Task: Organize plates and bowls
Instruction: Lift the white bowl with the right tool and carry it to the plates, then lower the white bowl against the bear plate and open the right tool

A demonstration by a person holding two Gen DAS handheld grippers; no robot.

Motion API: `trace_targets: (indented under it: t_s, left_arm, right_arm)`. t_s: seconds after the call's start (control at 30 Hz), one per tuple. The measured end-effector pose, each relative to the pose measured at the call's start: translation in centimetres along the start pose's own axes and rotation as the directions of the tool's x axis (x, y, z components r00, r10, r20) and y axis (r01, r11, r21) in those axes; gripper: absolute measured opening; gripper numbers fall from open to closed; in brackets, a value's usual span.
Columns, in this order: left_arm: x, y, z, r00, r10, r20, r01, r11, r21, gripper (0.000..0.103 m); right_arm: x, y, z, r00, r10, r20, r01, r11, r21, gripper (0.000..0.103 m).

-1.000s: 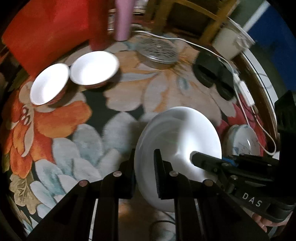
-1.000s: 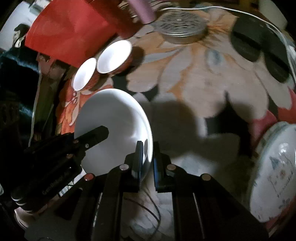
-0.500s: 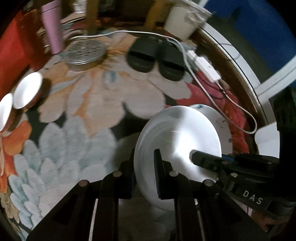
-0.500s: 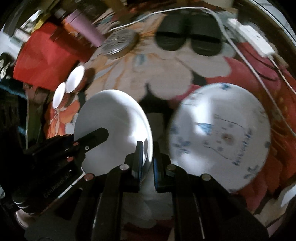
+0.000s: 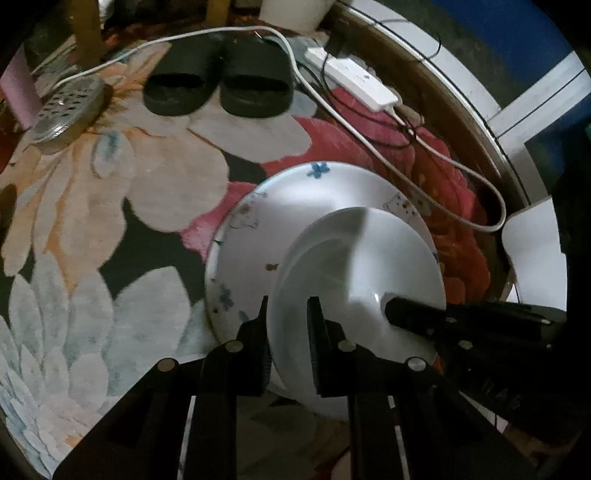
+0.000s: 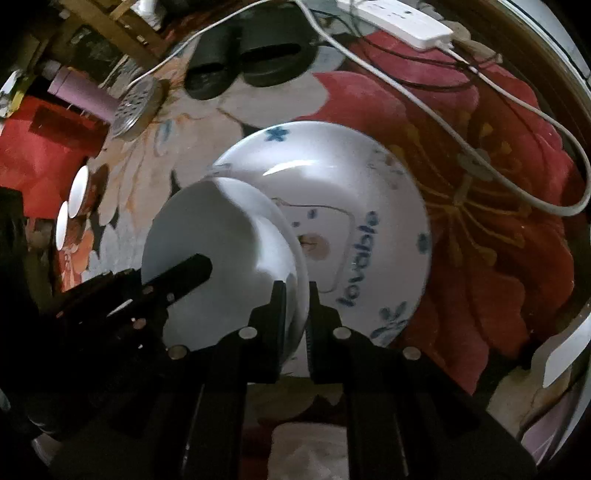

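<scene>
We hold the plain white round plate (image 5: 354, 280), left gripper (image 5: 288, 332) and right gripper (image 6: 295, 314) both clenched on its rim, over the blue-patterned plate (image 6: 351, 184) at frame centre. Next we lower and release.

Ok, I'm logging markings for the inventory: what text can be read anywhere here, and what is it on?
"lovable": blue letters on the patterned plate lying on the carpet.
"DAS", dim and only partly legible: on the body of the right gripper as the left wrist view shows it.
White plate, power strip: no text readable.
</scene>
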State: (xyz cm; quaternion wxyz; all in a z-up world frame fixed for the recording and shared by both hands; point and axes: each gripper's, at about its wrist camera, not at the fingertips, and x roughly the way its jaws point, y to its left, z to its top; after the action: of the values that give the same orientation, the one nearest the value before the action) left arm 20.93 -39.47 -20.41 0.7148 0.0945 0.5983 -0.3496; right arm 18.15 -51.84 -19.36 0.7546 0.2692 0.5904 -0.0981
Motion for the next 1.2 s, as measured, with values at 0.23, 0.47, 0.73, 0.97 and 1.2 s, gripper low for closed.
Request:
trace_targets:
  t_s: [0.23, 0.47, 0.73, 0.97, 1.2]
  left_arm:
    - [1.6, -0.5, -0.2, 0.999, 0.006, -0.035, -0.006, 1.000, 0.005, 0.015]
    - [2.5, 0.0, -0.6, 0.998, 0.003, -0.065, -0.004, 1.000, -0.025, 0.017]
    - [-0.8, 0.8, -0.4, 0.999, -0.027, 0.022, 0.028, 0.998, -0.056, 0.083]
    - [-3.9, 4.5, -0.3, 0.995, 0.044, 0.089, -0.031, 0.990, -0.139, 0.102]
    - [-4.6, 8.6, -1.1, 0.992, 0.108, 0.071, -0.090, 0.973, -0.212, 0.102]
  right_arm:
    - [1.1, -1.4, -0.2, 0.999, 0.005, -0.036, -0.005, 1.000, 0.009, 0.010]
    - [1.3, -1.6, -0.3, 0.999, 0.016, -0.043, -0.016, 1.000, 0.002, 0.013]
    - [-0.4, -0.9, 0.4, 0.999, -0.037, 0.025, 0.038, 0.998, -0.052, 0.021]
    - [-1.8, -1.3, 1.2, 0.995, -0.030, 0.092, 0.029, 1.000, 0.005, 0.098]
    - [-1.3, -0.1, 1.3, 0.995, -0.046, 0.083, 0.046, 0.999, -0.001, 0.098]
